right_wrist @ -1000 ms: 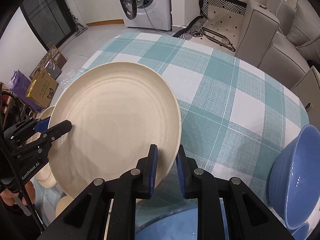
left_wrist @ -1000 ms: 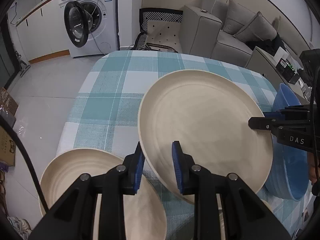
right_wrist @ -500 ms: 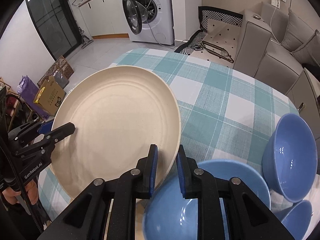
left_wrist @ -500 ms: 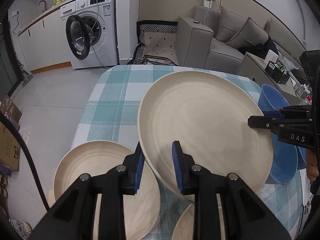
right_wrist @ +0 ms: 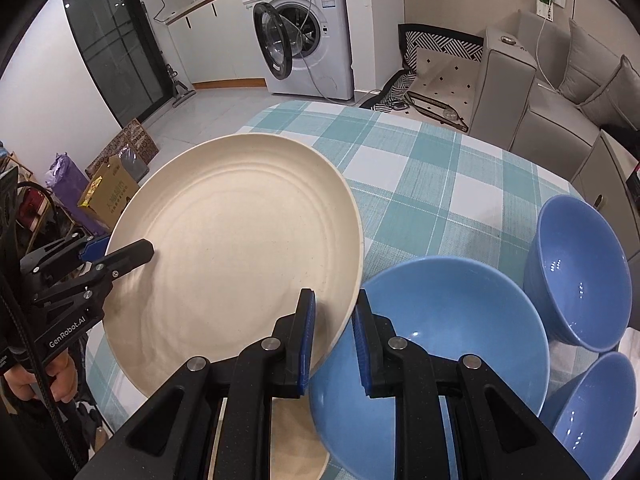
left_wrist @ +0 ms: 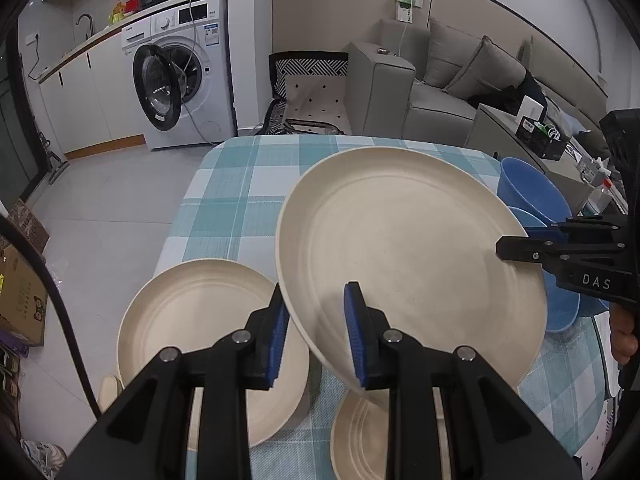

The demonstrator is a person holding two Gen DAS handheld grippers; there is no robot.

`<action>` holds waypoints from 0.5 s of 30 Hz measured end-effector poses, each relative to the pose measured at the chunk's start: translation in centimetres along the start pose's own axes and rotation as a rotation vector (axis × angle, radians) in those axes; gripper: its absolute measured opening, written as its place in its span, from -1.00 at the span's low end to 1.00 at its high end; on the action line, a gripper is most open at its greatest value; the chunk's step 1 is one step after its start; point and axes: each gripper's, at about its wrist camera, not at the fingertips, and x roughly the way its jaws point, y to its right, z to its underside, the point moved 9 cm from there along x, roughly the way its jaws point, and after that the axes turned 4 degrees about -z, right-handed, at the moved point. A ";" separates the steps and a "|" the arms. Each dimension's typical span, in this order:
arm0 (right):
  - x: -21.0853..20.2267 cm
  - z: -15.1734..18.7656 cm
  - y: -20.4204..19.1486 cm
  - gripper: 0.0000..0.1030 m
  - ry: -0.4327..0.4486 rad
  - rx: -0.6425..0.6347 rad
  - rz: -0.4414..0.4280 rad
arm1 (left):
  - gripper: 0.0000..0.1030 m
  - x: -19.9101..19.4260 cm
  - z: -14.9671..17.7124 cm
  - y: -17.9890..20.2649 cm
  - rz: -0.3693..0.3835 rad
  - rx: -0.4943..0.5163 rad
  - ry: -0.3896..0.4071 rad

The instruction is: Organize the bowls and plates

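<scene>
A large cream plate (left_wrist: 408, 248) hangs tilted above the checked table, held at opposite rims by both grippers. My left gripper (left_wrist: 316, 332) is shut on its near rim; it also shows in the right wrist view (right_wrist: 120, 248). My right gripper (right_wrist: 334, 332) is shut on the plate (right_wrist: 236, 240) at the other rim; it shows in the left wrist view (left_wrist: 516, 246). Below lie a second cream plate (left_wrist: 200, 320) and a smaller cream dish (left_wrist: 360, 432). Three blue bowls (right_wrist: 436, 344) (right_wrist: 576, 268) (right_wrist: 596, 416) sit on the right.
The table with its teal checked cloth (right_wrist: 420, 168) stretches away from me. A washing machine with its door open (left_wrist: 176, 76) stands beyond, a grey sofa (left_wrist: 460, 88) to the far right. Boxes and bags (right_wrist: 108, 192) lie on the floor at the left.
Both grippers have lifted the large plate up and drawn back toward me. More of the table, the lower plates and the blue bowls have come into view.
</scene>
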 end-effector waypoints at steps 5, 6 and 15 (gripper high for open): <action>-1.1 1.0 -0.6 -0.63 0.031 -0.008 -0.001 | -0.50 -0.8 1.1 0.1 0.003 0.006 0.006; -1.4 1.3 -0.7 -0.63 0.036 -0.008 -0.002 | -0.50 -1.0 1.3 0.2 0.004 0.007 0.005; -2.3 2.8 -1.3 -0.63 0.048 -0.013 0.000 | -0.50 -2.0 3.3 0.7 0.015 0.016 0.002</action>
